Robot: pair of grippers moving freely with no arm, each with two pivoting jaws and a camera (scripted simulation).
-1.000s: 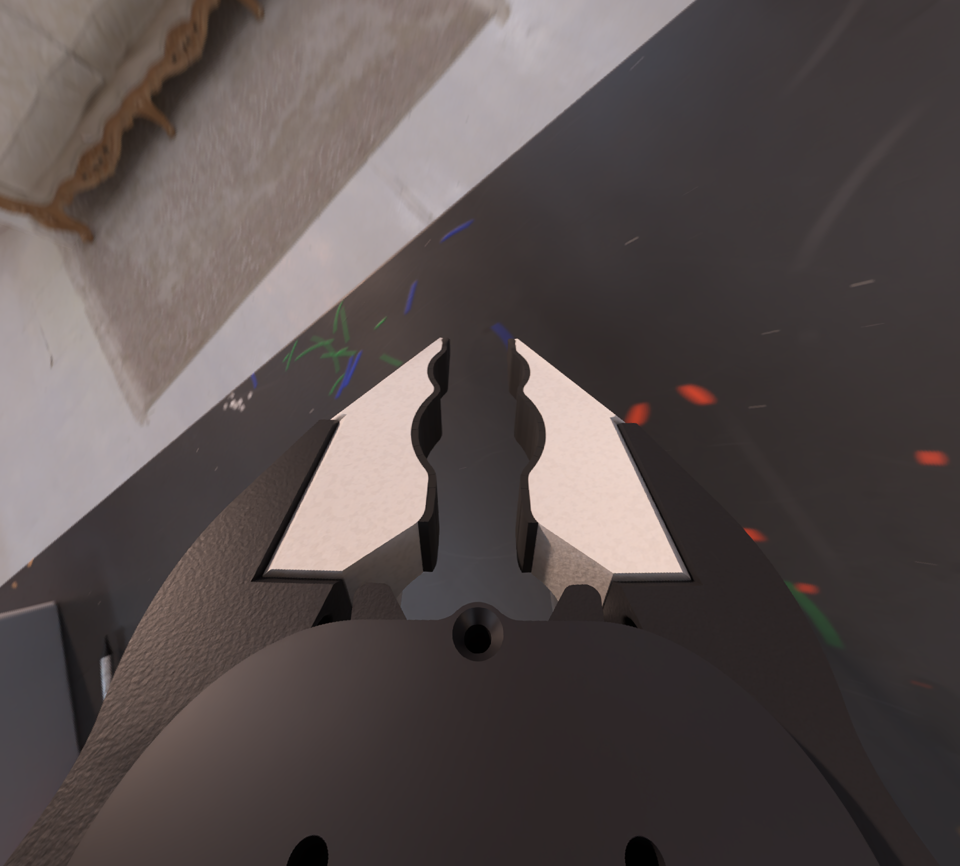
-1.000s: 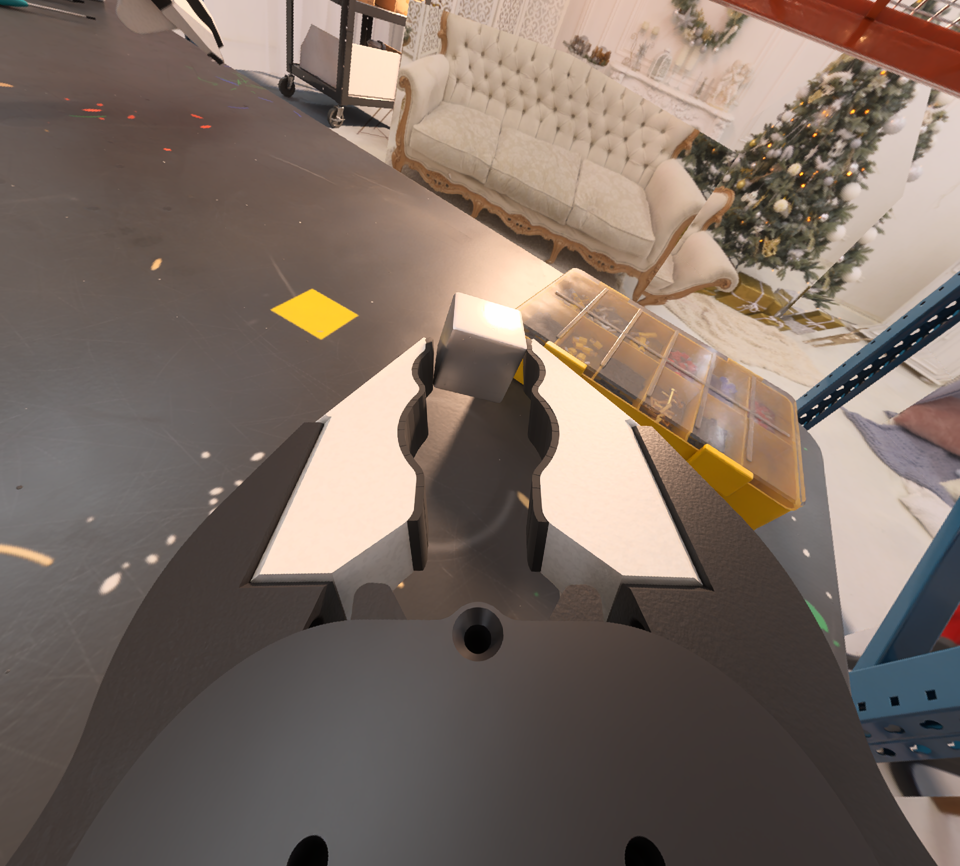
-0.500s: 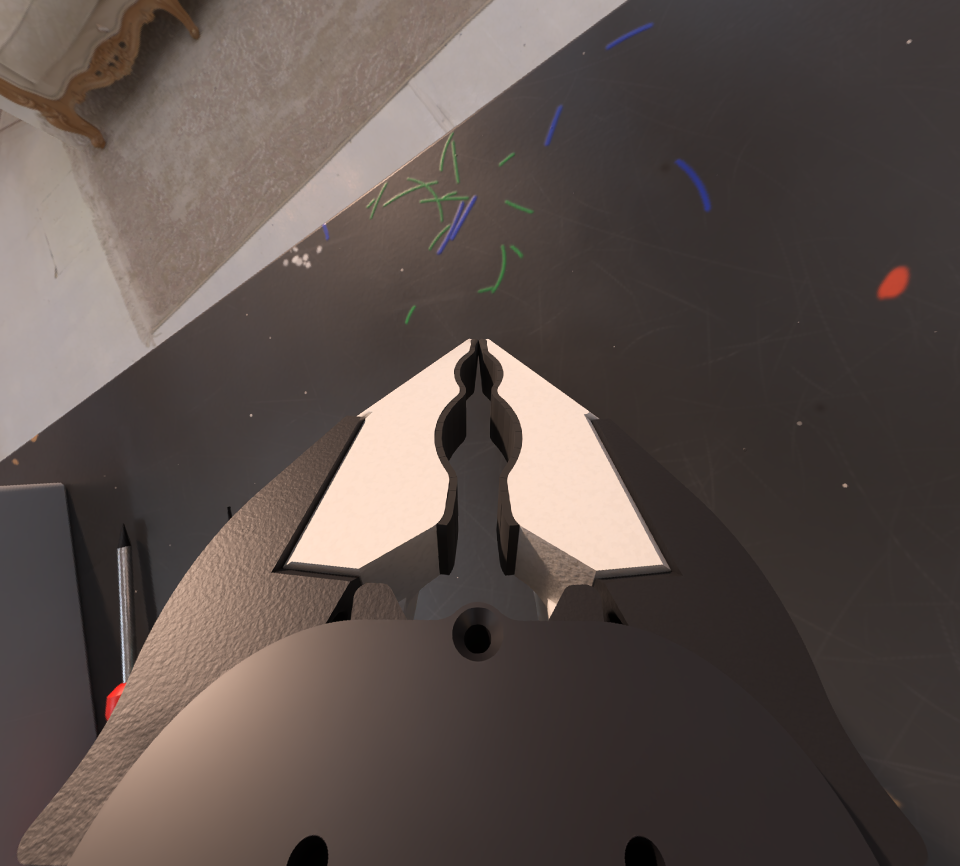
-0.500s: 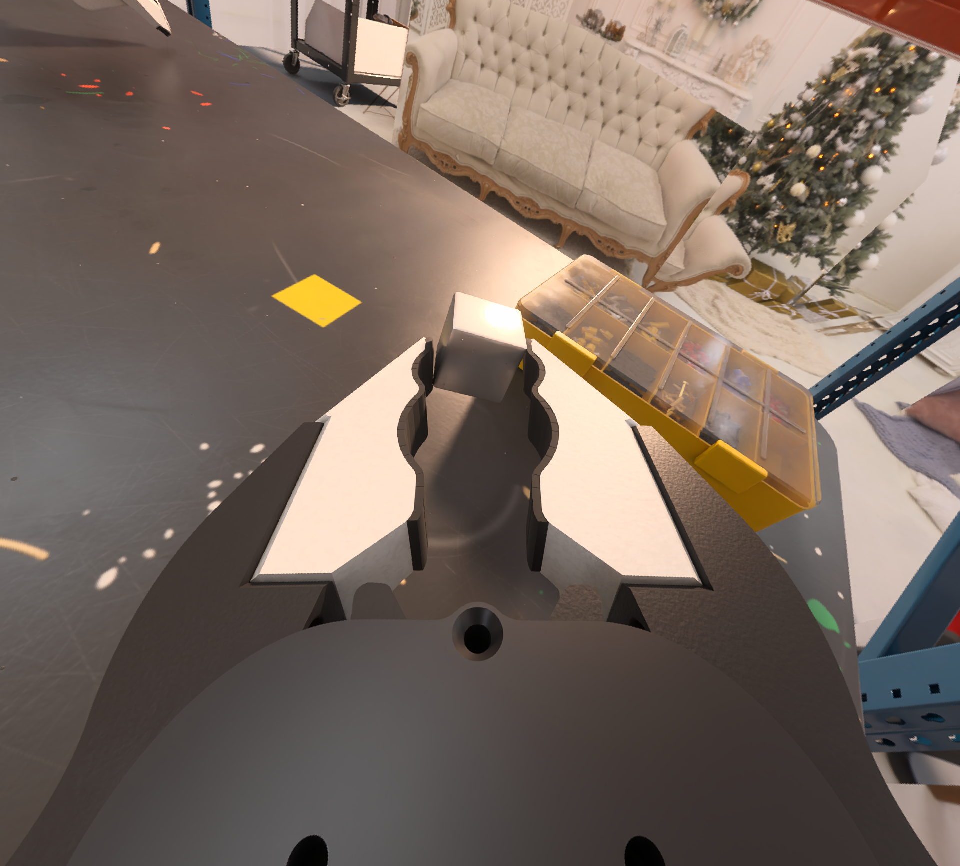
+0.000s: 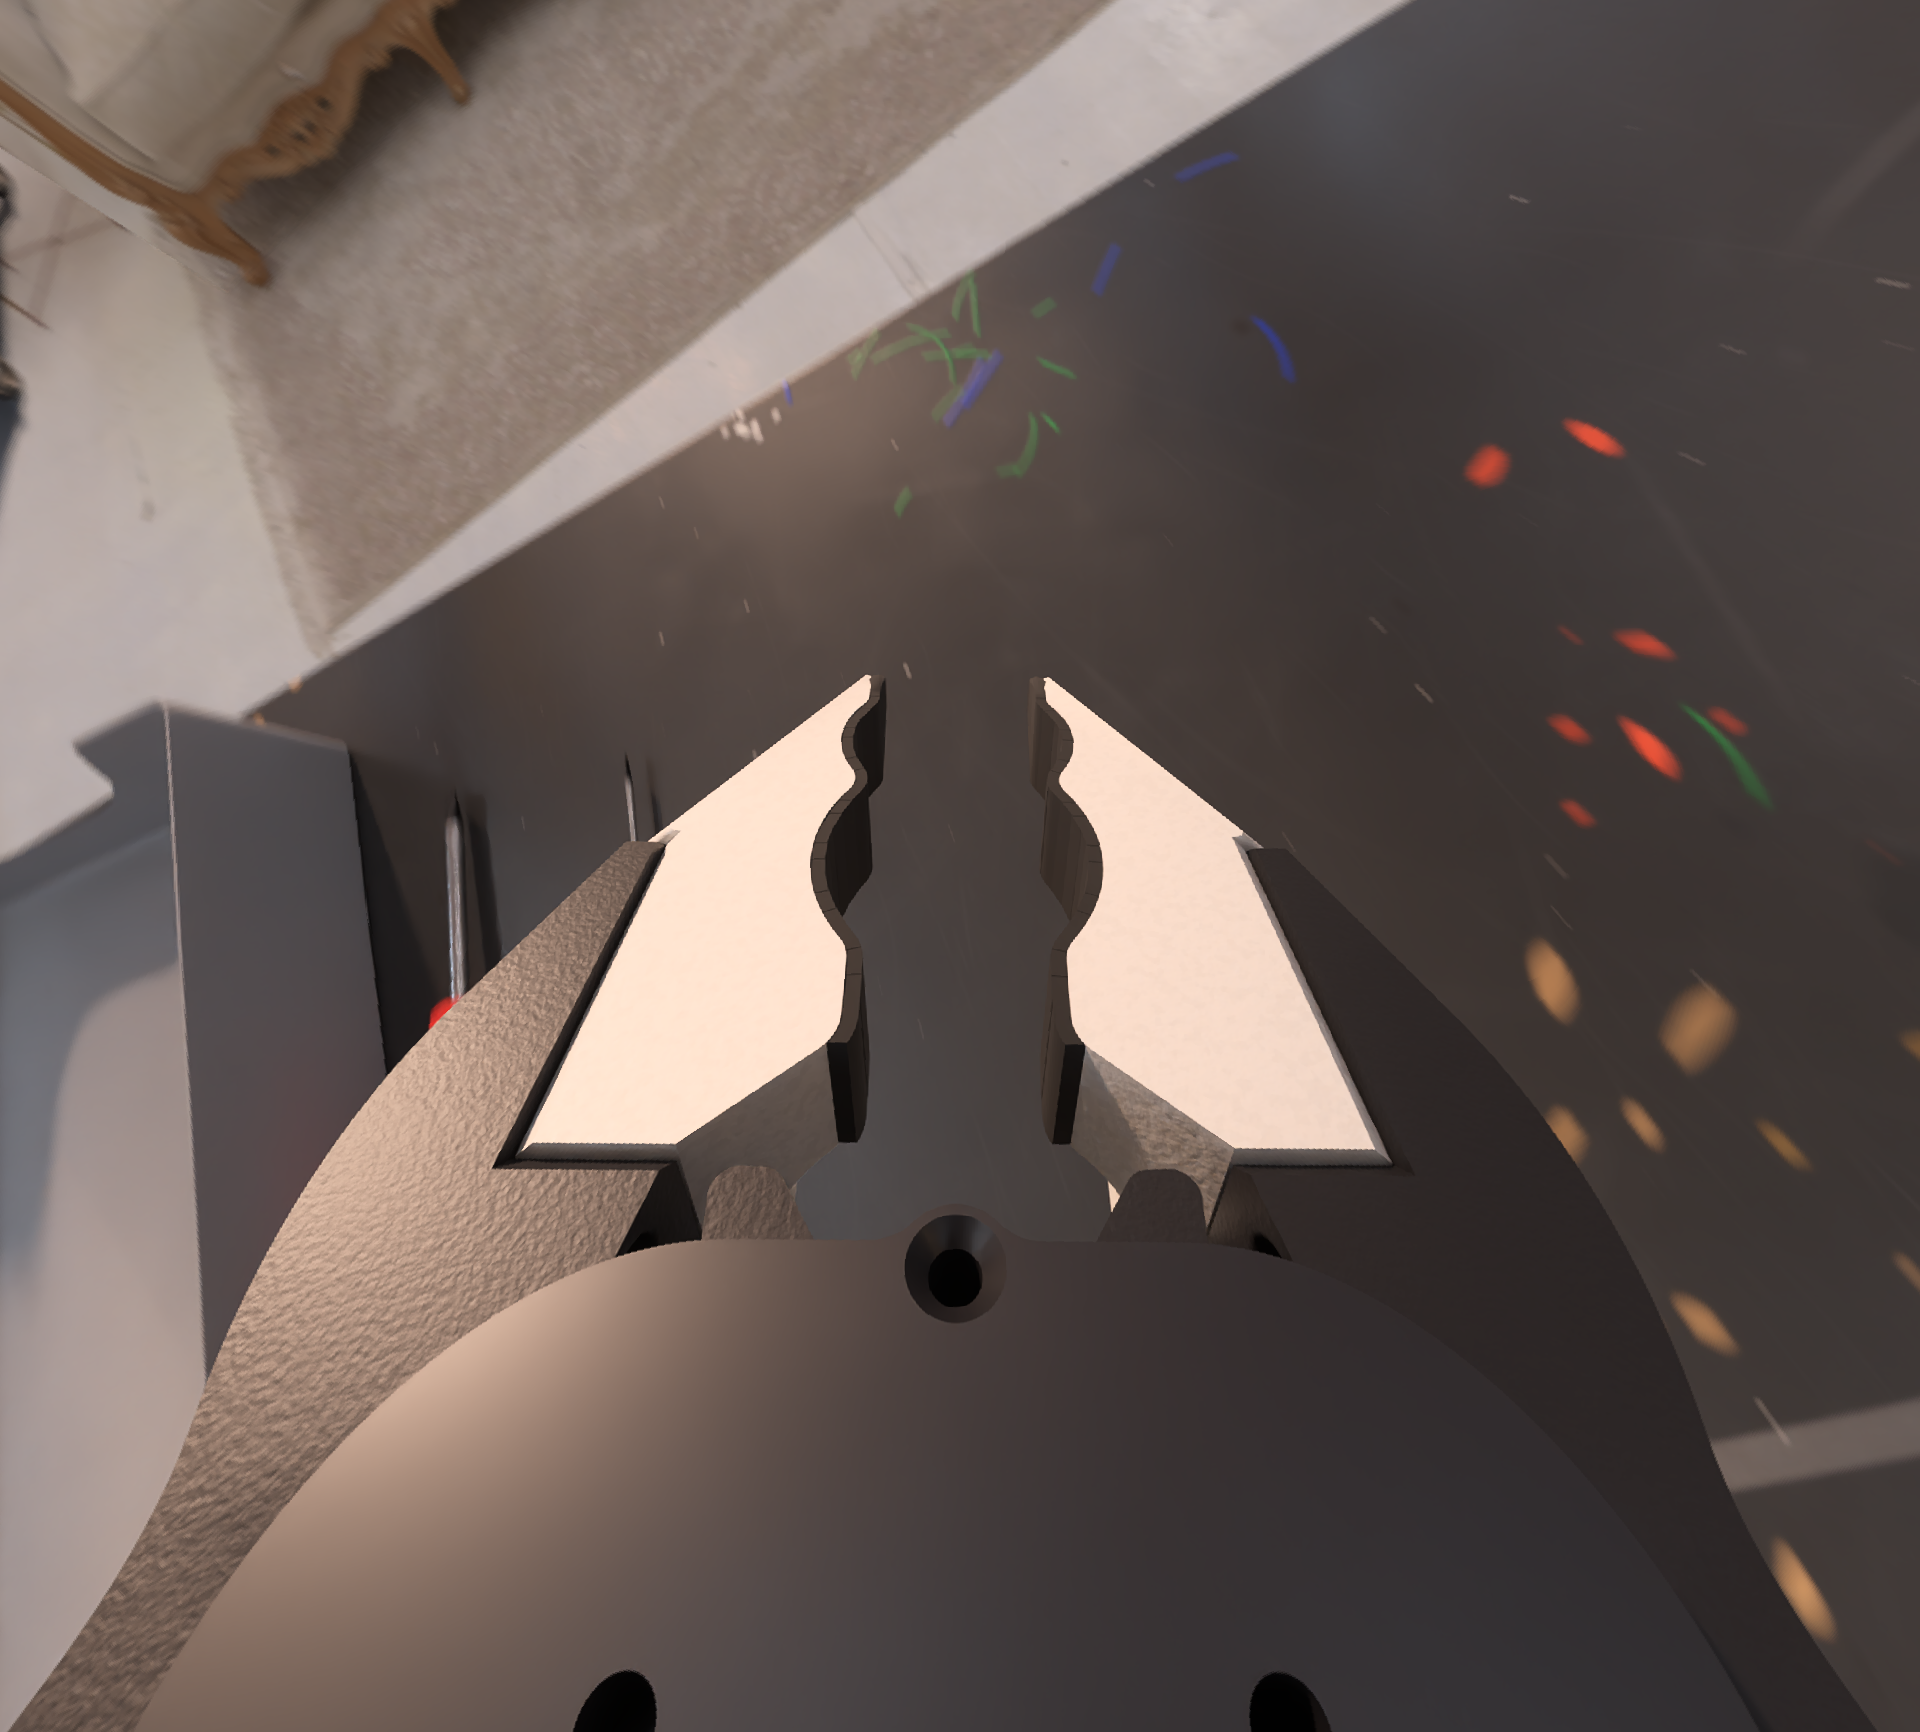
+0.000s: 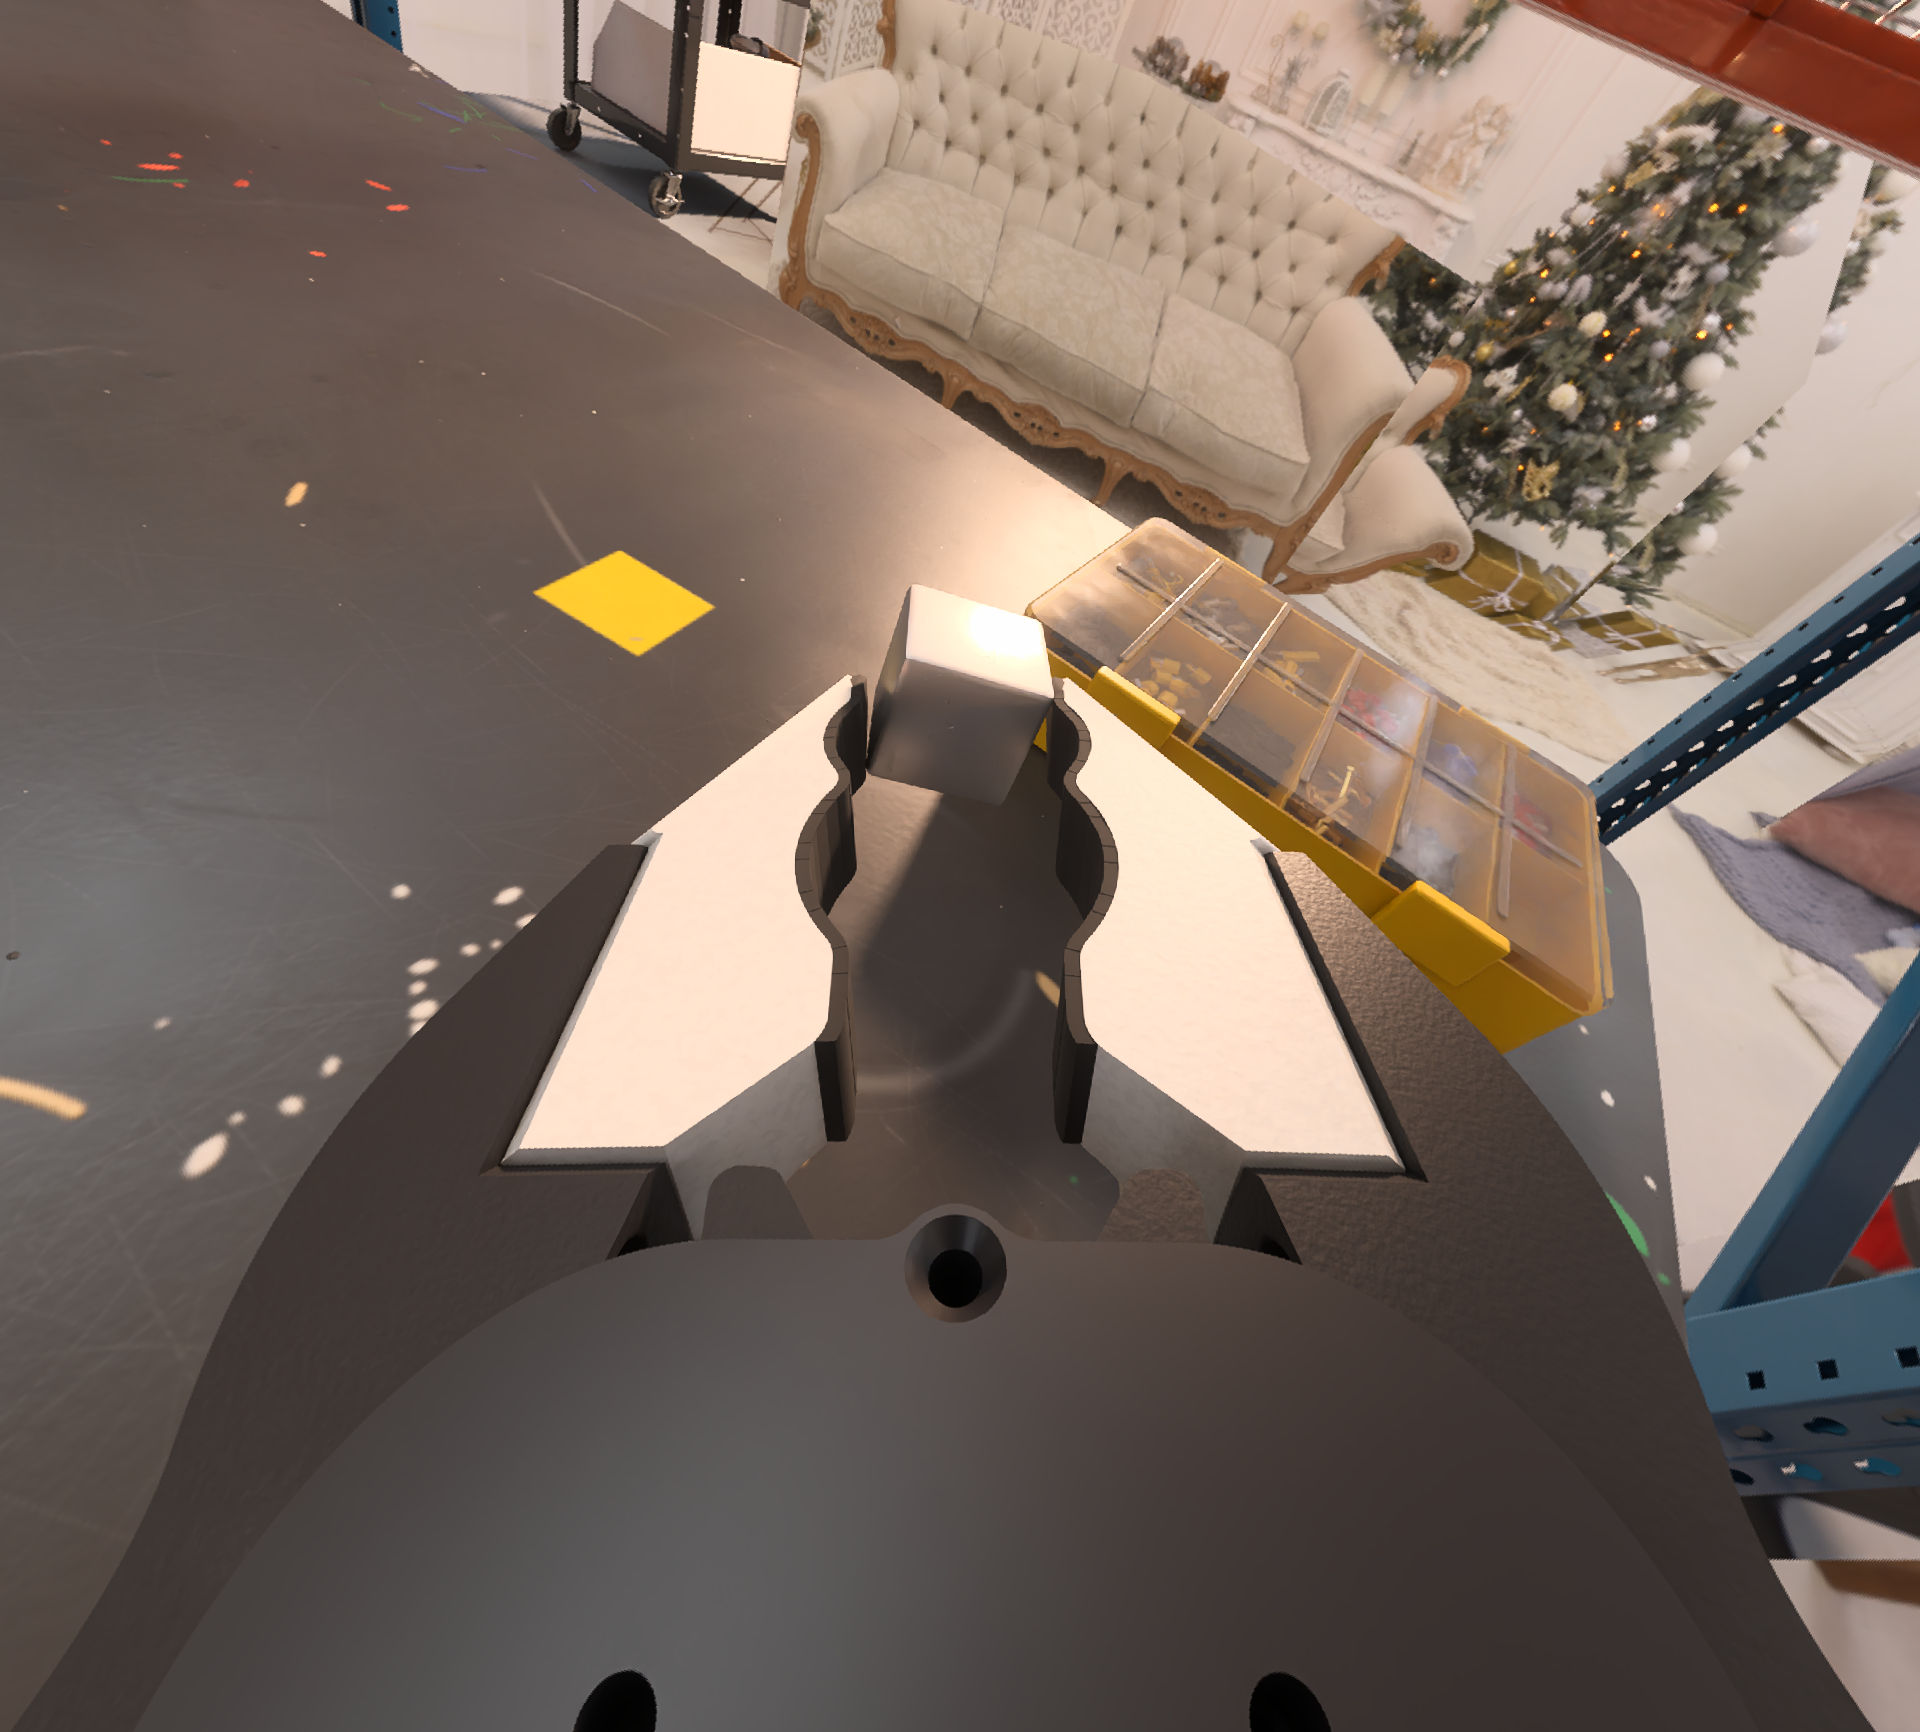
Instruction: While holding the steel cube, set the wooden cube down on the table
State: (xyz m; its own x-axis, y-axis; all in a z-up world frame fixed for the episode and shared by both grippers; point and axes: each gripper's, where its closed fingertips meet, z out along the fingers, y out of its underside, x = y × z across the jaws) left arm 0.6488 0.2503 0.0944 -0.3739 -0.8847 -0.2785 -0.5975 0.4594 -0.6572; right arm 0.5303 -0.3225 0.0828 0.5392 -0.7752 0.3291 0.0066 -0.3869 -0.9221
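Note:
My right gripper (image 6: 956, 695) is shut on the steel cube (image 6: 971, 680), a shiny grey block pinched between its fingertips above the dark table (image 6: 312, 695). My left gripper (image 5: 958, 685) is open and empty, with a clear gap between its fingertips, and it looks down on the dark table (image 5: 1403, 280) near the table's edge. No wooden cube shows in either view. The left gripper does not show in the right wrist view.
A yellow organizer box (image 6: 1340, 778) with a clear lid lies just right of the steel cube. A yellow square patch (image 6: 623, 604) marks the table to the left. A grey box (image 5: 104, 1007) and a thin tool (image 5: 454, 903) sit left of my left gripper. A blue rack post (image 6: 1818, 1215) stands right.
My left gripper was shut half a second ago and now stands open; its view has swung across the table. The other gripper has gone from the right view's top left corner.

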